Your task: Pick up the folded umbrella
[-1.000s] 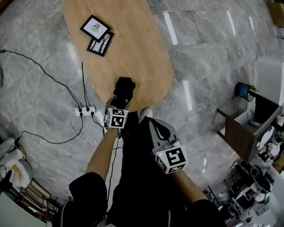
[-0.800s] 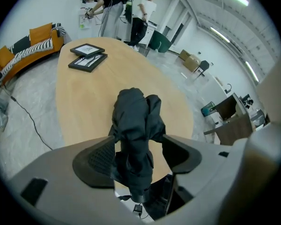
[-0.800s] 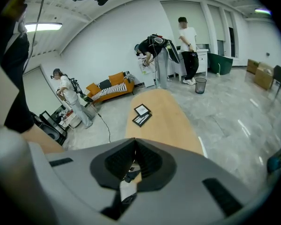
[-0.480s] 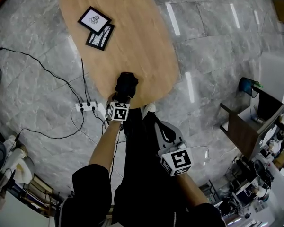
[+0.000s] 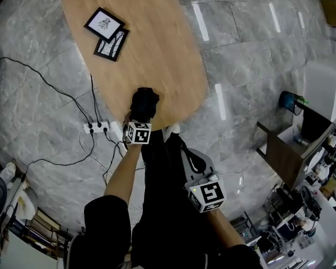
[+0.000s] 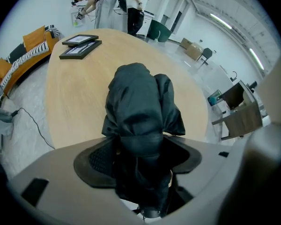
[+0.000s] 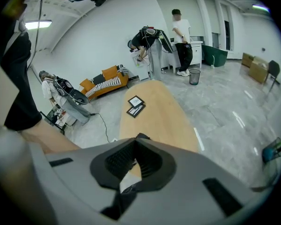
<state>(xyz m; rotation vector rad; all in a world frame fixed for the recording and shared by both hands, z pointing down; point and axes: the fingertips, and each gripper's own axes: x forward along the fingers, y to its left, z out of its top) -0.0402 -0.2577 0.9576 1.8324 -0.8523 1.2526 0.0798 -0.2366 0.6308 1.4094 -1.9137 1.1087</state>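
Left gripper [image 6: 141,150] jaws pinch the black folded umbrella [image 6: 139,104] at the desk's [image 5: 157,43] near end; right gripper [image 7: 133,159] jaws sit pressed together.

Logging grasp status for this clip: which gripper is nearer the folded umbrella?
Left. The left gripper is clamped on the folded umbrella at the table's near end; the right gripper sits back by the person's body.

The umbrella [image 6: 140,107] is black. The worktop [image 5: 157,43] is pale wood grain. The floor [image 5: 252,66] is grey, veined marble. Two picture frames [image 5: 103,24] are black around white prints.
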